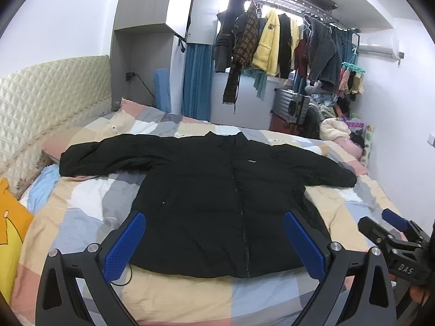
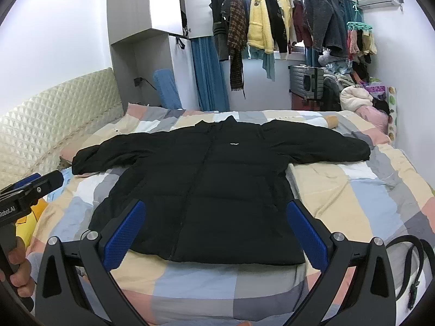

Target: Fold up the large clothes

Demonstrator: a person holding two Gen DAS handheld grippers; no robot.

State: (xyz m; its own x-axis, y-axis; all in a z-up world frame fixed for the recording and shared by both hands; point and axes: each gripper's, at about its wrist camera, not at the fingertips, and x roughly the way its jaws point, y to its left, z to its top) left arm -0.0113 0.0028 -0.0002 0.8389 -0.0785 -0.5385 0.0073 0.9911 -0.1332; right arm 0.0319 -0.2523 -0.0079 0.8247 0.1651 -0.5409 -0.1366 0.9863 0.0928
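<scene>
A large black zip-up puffer jacket (image 1: 217, 198) lies flat and face up on the bed, both sleeves spread out sideways, collar at the far side; it also shows in the right wrist view (image 2: 217, 190). My left gripper (image 1: 214, 233) is open and empty, hovering above the jacket's hem. My right gripper (image 2: 214, 228) is open and empty, also above the hem. The right gripper shows at the right edge of the left wrist view (image 1: 391, 225); the left gripper shows at the left edge of the right wrist view (image 2: 35, 182).
The bed has a patchwork quilt (image 1: 89, 198) and a quilted cream headboard (image 1: 40, 103) on the left. A yellow pillow (image 1: 11, 222) lies at the left edge. Hanging clothes (image 1: 272, 43), a suitcase (image 1: 291, 106) and piled laundry (image 2: 359, 95) stand beyond the bed. A black belt (image 2: 416, 269) lies at near right.
</scene>
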